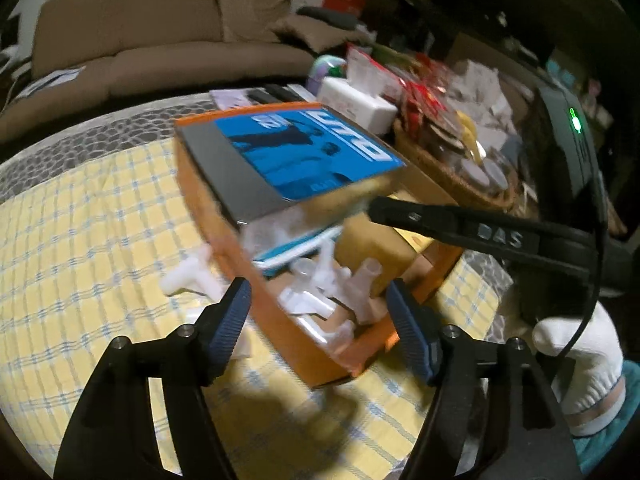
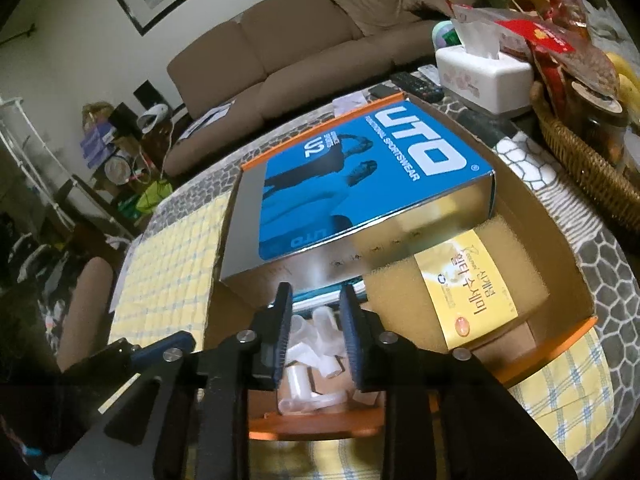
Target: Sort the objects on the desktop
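Note:
An orange-edged cardboard box (image 1: pixel 280 320) (image 2: pixel 560 344) stands on the yellow checked cloth. Inside lie a blue UTO sportswear box (image 1: pixel 304 152) (image 2: pixel 360 184), a gold carton (image 2: pixel 468 292) (image 1: pixel 372 244) and several white plastic tube fittings (image 1: pixel 340 292) (image 2: pixel 316 344). More white fittings (image 1: pixel 188 276) lie on the cloth left of the box. My left gripper (image 1: pixel 320 312) is open and empty over the box's near corner. My right gripper (image 2: pixel 316 300) hovers above the fittings in the box, jaws partly apart with nothing between them; it also shows in the left wrist view (image 1: pixel 440 220).
A white tissue box (image 2: pixel 484 76) (image 1: pixel 356 100), remote controls (image 2: pixel 416 84) and a wicker basket (image 2: pixel 592 160) (image 1: pixel 452 168) of snacks stand behind the cardboard box. A brown sofa (image 1: pixel 160 40) (image 2: pixel 300 48) lies beyond the table.

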Available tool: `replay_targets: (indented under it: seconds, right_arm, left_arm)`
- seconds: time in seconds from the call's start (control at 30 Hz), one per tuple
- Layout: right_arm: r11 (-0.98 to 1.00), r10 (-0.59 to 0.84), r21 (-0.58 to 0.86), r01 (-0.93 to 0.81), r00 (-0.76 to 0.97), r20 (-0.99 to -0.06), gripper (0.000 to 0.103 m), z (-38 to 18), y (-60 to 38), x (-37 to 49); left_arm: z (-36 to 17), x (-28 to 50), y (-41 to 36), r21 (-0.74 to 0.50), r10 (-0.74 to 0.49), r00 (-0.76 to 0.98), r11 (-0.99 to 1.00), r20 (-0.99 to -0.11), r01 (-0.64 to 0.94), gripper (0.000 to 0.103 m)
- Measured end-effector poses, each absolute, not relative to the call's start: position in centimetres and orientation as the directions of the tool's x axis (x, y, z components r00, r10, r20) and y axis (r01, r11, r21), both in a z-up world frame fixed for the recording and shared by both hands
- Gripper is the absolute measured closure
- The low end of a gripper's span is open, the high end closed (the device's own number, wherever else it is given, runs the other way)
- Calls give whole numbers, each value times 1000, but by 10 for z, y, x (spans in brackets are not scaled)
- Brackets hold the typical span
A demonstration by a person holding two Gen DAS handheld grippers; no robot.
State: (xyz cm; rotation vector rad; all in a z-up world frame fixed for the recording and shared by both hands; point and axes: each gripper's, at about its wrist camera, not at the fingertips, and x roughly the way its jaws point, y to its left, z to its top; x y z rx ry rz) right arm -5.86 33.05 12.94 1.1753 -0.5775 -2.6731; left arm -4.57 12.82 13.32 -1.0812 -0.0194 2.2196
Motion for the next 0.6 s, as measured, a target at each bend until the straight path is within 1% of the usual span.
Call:
replay_targets:
  seconds: [0.1,0.17,0.33,0.5,0.6]
  right_arm:
    - [-910,-303,415,0,-684,-663,74,134,327,-57]
    - [-910,-308,415,12,-689,-656,70,139,322,-57]
    - [-907,-328,419,46,-701,-634,69,150,309,-59]
    - [-905,-347,418,73,-695,-629,69,153,296,-62]
    - [-907,-349,414,77,-687,-637,69,150,292,-63]
  left_arm:
    - [137,-54,103,-300,551,-475,-809,-687,-505,30]
    - [136,-60,87,-315,540,-487,-824,-687,-470,29]
    - [121,-70,59,-301,489,-499,-861,-716,-411,28]
    - [102,-72,65,-263,463,-480,-866,-745,-426,29]
    - [94,-69,77,-235,472,-469,-846,-747,-478,30]
